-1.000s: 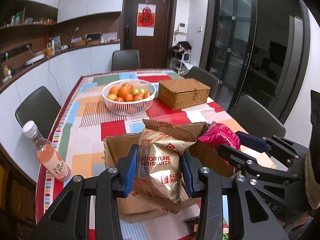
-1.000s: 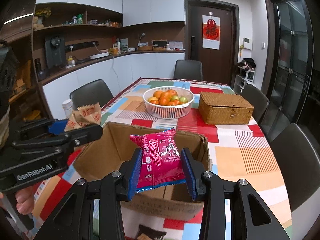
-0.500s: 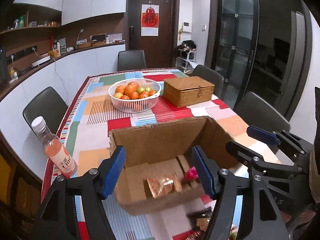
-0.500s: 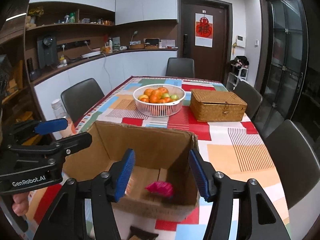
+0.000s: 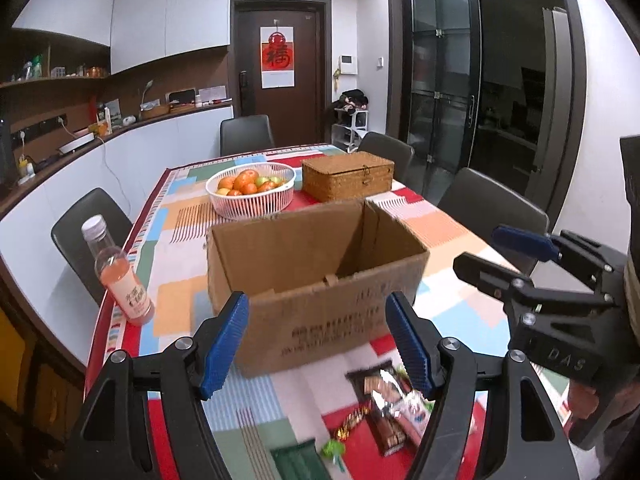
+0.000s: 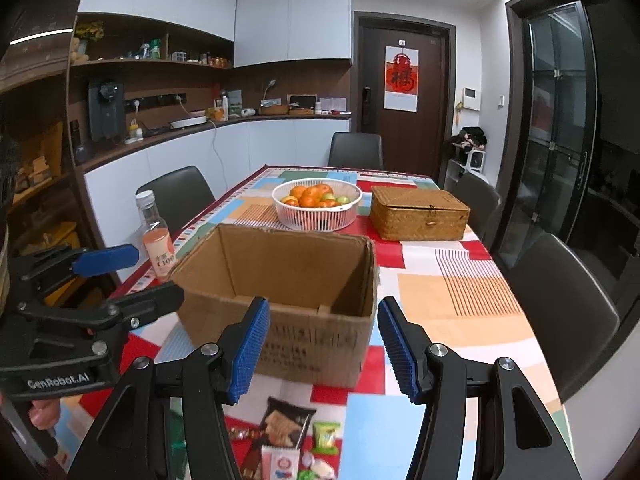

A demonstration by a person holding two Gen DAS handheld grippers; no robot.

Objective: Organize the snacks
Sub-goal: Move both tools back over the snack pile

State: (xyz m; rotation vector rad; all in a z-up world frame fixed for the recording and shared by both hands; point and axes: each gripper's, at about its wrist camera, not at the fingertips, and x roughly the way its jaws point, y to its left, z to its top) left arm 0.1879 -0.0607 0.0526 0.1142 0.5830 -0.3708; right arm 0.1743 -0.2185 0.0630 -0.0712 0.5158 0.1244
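Both claws spread and empty in front of the open brown cardboard box [image 5: 316,280], loose snacks below them.

The left claw [image 5: 316,344] is opening with nothing between its blue ribbed pads [image 5: 224,340]; the right claw [image 6: 322,346] also stands spread and empty, its body marked "DAS" in the left view, while the left one reads "GenRobot.AI" in the right view. The box carries dark printing on its near wall, too blurred to read. The snack packets [image 6: 286,428] lie on the patchwork-cloth desk [image 6: 460,300] near its front edge, below and between the fingers, apart from the box. A clear bottle of pink drink [image 5: 120,276] stands at the desk's left edge. A white basket of oranges [image 6: 317,204] and a woven lidded box [image 6: 418,212] sit towards the far edge. Bare cloth lies right of the box.
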